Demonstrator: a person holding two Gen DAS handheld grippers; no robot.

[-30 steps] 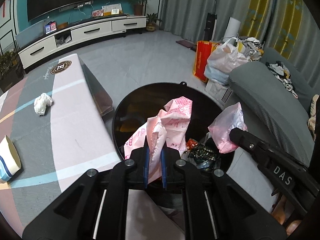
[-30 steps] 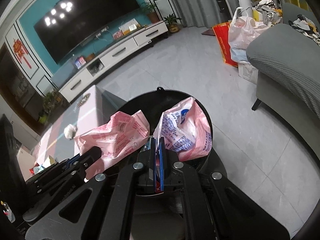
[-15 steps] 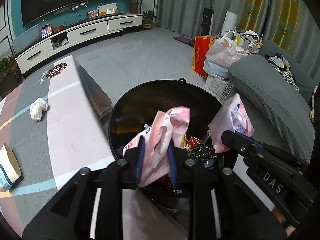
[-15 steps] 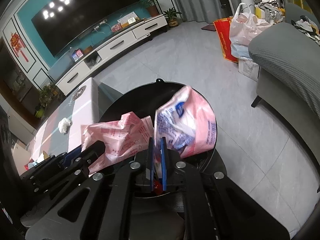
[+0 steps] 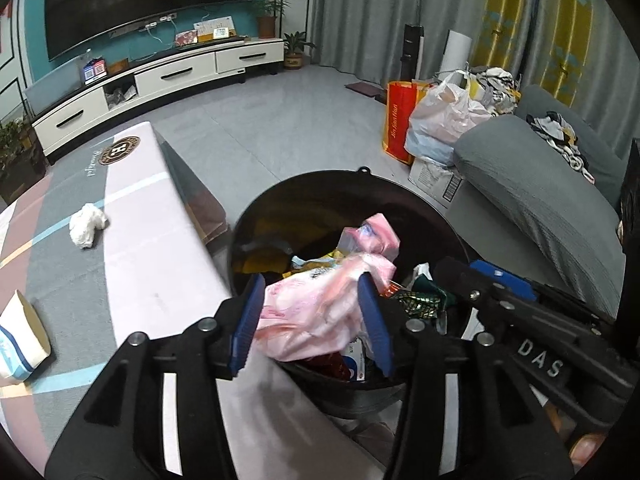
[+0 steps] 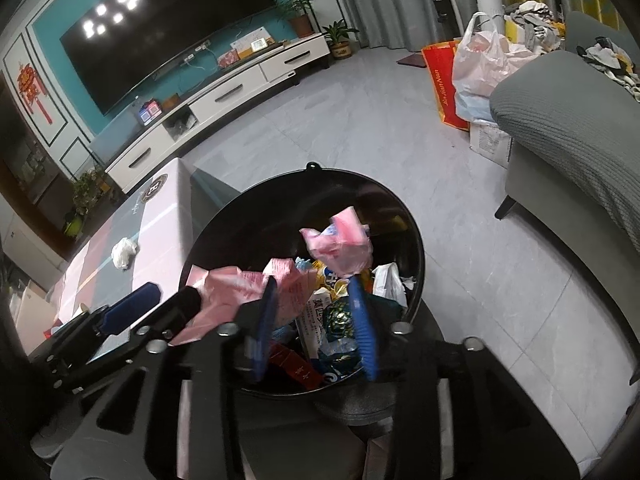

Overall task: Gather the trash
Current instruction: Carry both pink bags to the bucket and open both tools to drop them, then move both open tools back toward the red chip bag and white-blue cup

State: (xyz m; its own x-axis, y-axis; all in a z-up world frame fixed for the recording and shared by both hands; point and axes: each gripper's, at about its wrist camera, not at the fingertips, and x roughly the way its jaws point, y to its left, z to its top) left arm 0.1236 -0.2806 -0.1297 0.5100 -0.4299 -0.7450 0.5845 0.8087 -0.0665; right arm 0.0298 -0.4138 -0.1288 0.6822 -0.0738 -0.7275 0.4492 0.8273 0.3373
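Here the black bin (image 5: 420,204) stood on the floor just beside the table's (image 5: 152,264) right edge, with the sofa (image 5: 536,200) on its other side. It was filled with wrappers. A crumpled pink bag (image 5: 316,304) lay at the bin's near rim, between the blue pads (image 5: 246,324) of the left gripper (image 5: 310,322); the jaws stood wide apart, and whether the pads touched the bag could not be told. A second pink bag (image 6: 340,246) was over the middle of the bin, beyond the right gripper (image 6: 316,324), whose jaws were also spread, nothing pinched between them. Under that gripper sat a white packet (image 6: 316,320) with print and a dark green foil wrapper (image 6: 340,318).

In the right wrist view the left gripper (image 6: 160,304) showed at the bin's left rim, the first pink bag (image 6: 240,292) bunched against it.

On the table, a white tissue wad (image 5: 86,224) lay toward the far end near the right edge, apart from the bin. A paper cup (image 5: 20,336) lay tipped on its side at the table's near left. A round logo (image 5: 120,150) marked the far end.

Beyond, a red bag (image 5: 398,120) and a full white plastic bag (image 5: 444,116) stood by the sofa's far end.
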